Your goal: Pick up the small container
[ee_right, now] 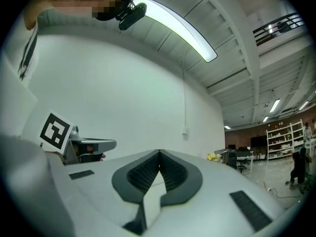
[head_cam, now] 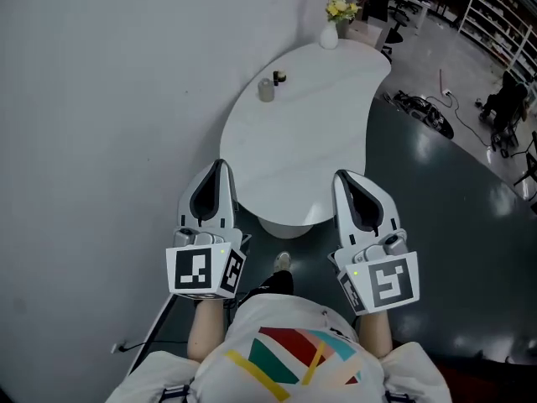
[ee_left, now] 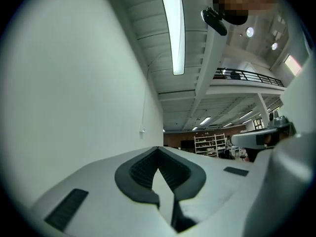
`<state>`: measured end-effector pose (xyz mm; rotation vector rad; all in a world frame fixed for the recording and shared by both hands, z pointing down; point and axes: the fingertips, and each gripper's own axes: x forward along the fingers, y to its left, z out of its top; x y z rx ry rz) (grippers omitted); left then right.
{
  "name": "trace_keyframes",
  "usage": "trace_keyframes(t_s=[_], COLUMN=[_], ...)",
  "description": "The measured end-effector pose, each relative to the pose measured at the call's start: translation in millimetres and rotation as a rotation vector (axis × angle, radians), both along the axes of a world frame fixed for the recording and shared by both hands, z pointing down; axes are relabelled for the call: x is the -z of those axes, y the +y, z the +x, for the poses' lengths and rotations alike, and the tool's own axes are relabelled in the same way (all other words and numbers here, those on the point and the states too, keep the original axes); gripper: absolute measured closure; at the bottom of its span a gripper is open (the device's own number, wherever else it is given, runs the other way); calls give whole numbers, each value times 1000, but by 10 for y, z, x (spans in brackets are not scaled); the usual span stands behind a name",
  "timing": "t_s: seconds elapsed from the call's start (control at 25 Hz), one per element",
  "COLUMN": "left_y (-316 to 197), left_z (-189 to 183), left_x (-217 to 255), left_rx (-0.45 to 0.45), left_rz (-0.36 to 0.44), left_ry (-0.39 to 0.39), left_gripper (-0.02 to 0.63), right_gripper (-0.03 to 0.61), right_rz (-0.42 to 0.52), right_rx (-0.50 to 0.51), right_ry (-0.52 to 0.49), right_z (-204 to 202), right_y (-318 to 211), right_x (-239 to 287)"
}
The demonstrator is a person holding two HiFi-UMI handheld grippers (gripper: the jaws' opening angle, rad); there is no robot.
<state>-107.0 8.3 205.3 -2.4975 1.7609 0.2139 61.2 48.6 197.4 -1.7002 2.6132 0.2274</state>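
- My left gripper (head_cam: 220, 168) is held out ahead of me, jaws pressed together with nothing between them.
- My right gripper (head_cam: 343, 176) sits beside it at about the same level, jaws also closed and empty.
- Both point forward and stay apart, with my bare forearms (head_cam: 206, 332) behind their marker cubes (head_cam: 204, 269).

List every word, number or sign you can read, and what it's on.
No words or numbers are readable in any view.
The marker cube on the left gripper and the one on the right gripper: black-and-white square patterns, no letters.
The small container on the table: too small to show any label.
The shirt: coloured stripes, no text.
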Motion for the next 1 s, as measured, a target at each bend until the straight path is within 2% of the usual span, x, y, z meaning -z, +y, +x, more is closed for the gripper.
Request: trace_keyframes(t_s=[0.24,0.44,0.64,0.84,1.0], left_y=[-1188,-1831,-2157,-2229,-2260], left_z=[-133,-162,-116,-49,-85], left_x=[144,87,-96,-105,-156], left_rx=[-12,-9,-43,-80,-67], left_rz=[11,-2,-59,-62,-74], left_ry=[-33,-62,-23,-52,-61], left_gripper=[597,597,597,597,597], right_gripper=[568,568,568,568,568], right_rz=[-40,-96,-130,-146,-153], right_rx=[-26,-47,-61,-50,-32], right_ry=[-4,-12,-15,-13,-18], right_z=[-166,-229,-256,-330,-372], right_y=[-1109,-1704,-2119,-2333,-2409], right_x=[10,-122,-255,-330,-351])
